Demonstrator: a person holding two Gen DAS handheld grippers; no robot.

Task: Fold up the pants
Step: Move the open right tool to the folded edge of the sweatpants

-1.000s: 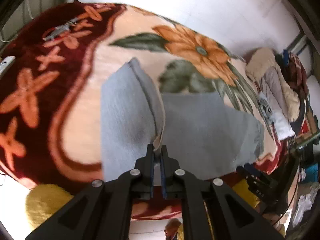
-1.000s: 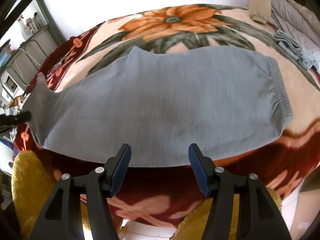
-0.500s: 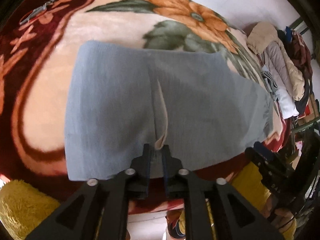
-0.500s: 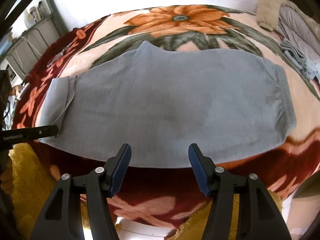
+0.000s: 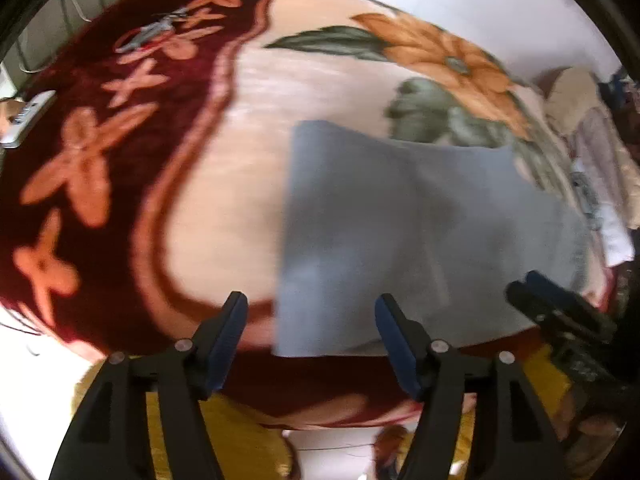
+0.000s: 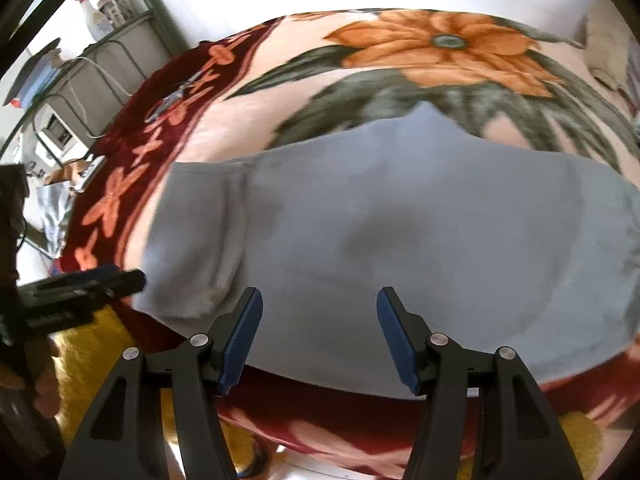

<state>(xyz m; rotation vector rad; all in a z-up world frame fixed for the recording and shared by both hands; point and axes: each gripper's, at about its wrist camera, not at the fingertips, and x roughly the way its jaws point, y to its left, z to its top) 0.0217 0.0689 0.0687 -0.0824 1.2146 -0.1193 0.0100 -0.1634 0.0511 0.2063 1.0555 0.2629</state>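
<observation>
Grey pants [image 6: 420, 240] lie flat on a floral blanket [image 6: 440, 44], with the leg end folded over onto the body at the left [image 6: 200, 236]. In the left wrist view the pants [image 5: 400, 232] show a straight folded edge on the left. My left gripper [image 5: 310, 336] is open and empty, just off the near left corner of the pants. My right gripper [image 6: 320, 336] is open and empty, above the near edge of the pants. The left gripper also shows at the left of the right wrist view [image 6: 80, 284].
The blanket covers a bed with a dark red border [image 5: 100, 140]. A yellow cushion [image 6: 92, 360] sits below the near edge. A pile of clothes [image 5: 592, 148] lies at the right. A metal shelf [image 6: 80, 72] stands at the far left.
My left gripper carried the leg end over onto the pants, then opened and let go. It has drawn back to the left. The right gripper stayed open.
</observation>
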